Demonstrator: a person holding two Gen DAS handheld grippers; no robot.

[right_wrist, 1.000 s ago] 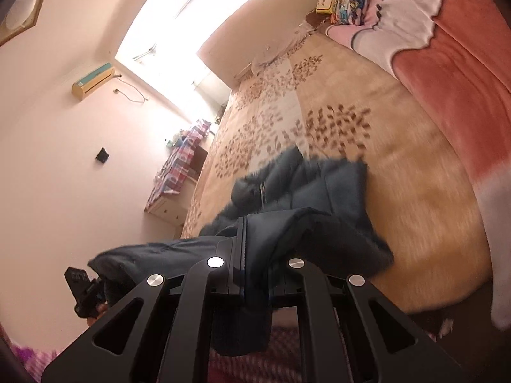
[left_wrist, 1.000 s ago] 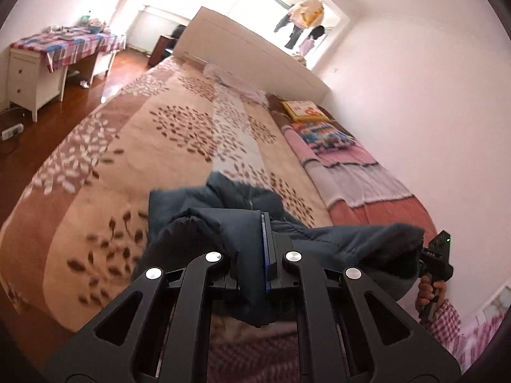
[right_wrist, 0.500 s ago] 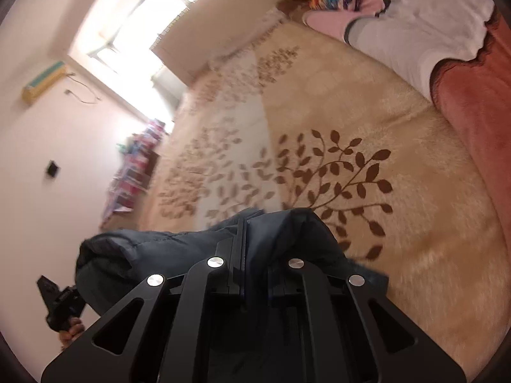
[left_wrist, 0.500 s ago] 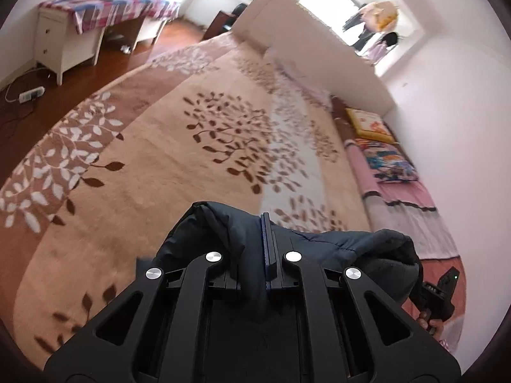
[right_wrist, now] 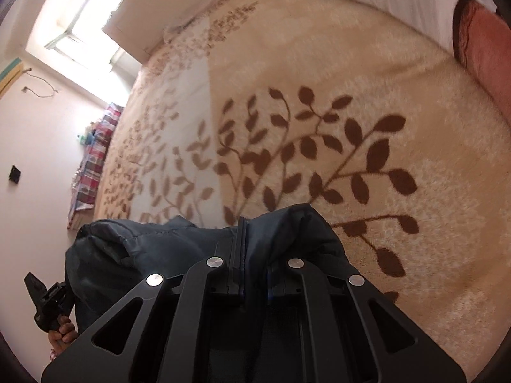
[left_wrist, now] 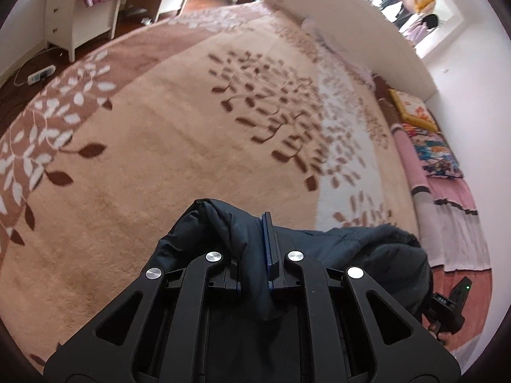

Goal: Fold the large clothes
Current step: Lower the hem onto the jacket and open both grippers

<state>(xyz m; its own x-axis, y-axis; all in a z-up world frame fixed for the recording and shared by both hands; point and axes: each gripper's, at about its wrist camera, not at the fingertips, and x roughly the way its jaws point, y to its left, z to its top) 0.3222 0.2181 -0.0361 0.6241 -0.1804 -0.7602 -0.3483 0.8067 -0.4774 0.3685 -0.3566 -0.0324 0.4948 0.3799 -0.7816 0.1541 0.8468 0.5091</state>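
A dark blue padded jacket (left_wrist: pixel 351 249) hangs stretched between my two grippers, low over a beige bed blanket (left_wrist: pixel 159 146) with brown leaf print. My left gripper (left_wrist: pixel 255 249) is shut on one edge of the jacket, fabric bunched between its fingers. My right gripper (right_wrist: pixel 252 255) is shut on the other edge of the jacket (right_wrist: pixel 143 249). The right gripper's handle shows at the lower right of the left wrist view (left_wrist: pixel 450 306). The left gripper's handle shows at the lower left of the right wrist view (right_wrist: pixel 48 300). The jacket's lower part is hidden behind the grippers.
A white headboard (left_wrist: pixel 345 22) stands at the far end of the bed. Pink and red bedding (left_wrist: pixel 447 217) and a colourful pillow (left_wrist: pixel 434 153) lie along the right side. A white desk with a plaid cloth (left_wrist: pixel 95 6) stands on the wooden floor to the left.
Both grippers have moved forward over the bed and lower, carrying the jacket. The part that lay spread on the blanket is no longer seen ahead; the blanket now fills both views.
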